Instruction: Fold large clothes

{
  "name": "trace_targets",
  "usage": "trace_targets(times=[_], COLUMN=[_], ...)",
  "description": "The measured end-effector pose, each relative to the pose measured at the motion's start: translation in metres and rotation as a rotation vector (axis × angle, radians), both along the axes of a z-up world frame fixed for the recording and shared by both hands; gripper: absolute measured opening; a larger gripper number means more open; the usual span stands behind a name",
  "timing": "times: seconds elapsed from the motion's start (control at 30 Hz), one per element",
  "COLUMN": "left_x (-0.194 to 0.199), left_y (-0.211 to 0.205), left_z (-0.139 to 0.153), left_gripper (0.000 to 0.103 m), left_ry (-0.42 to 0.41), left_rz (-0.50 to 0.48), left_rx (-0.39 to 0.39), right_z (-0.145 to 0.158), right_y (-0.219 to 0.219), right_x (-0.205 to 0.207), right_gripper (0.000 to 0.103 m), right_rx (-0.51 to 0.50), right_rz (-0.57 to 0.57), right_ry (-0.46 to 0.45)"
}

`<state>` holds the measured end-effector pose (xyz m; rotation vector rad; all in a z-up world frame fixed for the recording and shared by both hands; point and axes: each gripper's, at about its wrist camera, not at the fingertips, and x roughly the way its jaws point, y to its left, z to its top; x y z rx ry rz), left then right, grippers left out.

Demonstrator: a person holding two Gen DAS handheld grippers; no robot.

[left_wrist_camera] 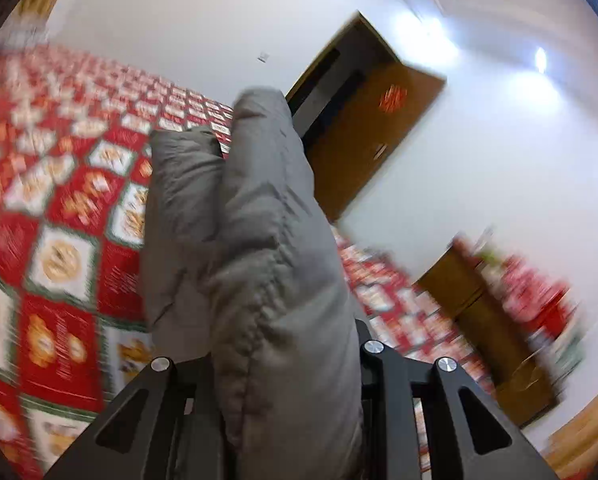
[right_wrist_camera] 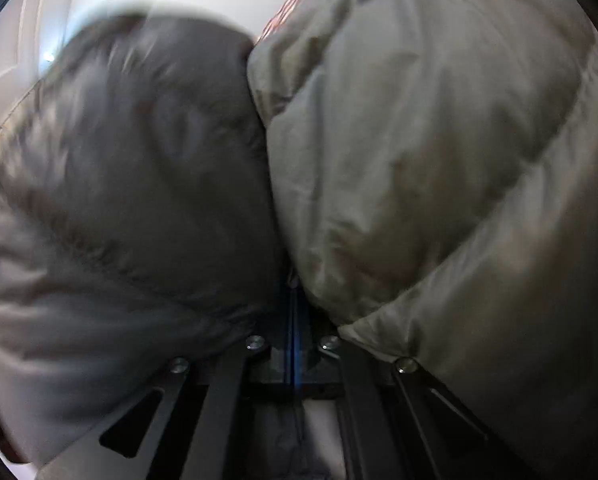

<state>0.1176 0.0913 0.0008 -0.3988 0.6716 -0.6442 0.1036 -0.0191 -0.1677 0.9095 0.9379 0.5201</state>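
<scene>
A grey padded jacket [left_wrist_camera: 255,248] rises between the fingers of my left gripper [left_wrist_camera: 287,344], which is shut on a thick fold of it and holds it up over the bed. In the right wrist view the same jacket [right_wrist_camera: 439,152] fills nearly the whole frame in two puffy bulges. My right gripper [right_wrist_camera: 295,320] is shut on the jacket, its blue-edged fingers pressed together under the fabric. The fingertips of both grippers are hidden by the cloth.
A bed with a red, white and green patterned quilt [left_wrist_camera: 59,220] lies below at the left. A brown wooden door [left_wrist_camera: 363,128] stands open in the white wall. A wooden cabinet [left_wrist_camera: 495,320] stands at the right.
</scene>
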Motion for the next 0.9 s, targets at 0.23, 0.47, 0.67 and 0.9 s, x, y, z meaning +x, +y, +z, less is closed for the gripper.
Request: trace_targets(times=[0.23,0.47,0.67,0.9], left_x=[-0.022,-0.016,-0.019,-0.049], left_y=[-0.038,-0.107,-0.186,-0.259], left_z=[0.010,0.001,-0.040,-0.093], left_gripper=[0.024,0.024,0.025,0.032], left_ry=[-0.070,-0.159,-0.220,-0.381], left_rz=[0.011,-0.019,-0.092,-0.158], left_rx=[0.235,0.482,0.721,0.958], right_z=[0.012,0.070,0.084,0.080], right_y=[-0.001,-0.124,-0.209,-0.243], right_x=[0.005,-0.059,-0.105,-0.121], right_gripper=[0.007,0.013,0.013,0.027], right_rx=[-0.007,-0.175,-0.335,-0.354], right_rz=[0.173,0.014,-0.182,-0.244], right_ry=[0.016,-0.127,-0.136,-0.121])
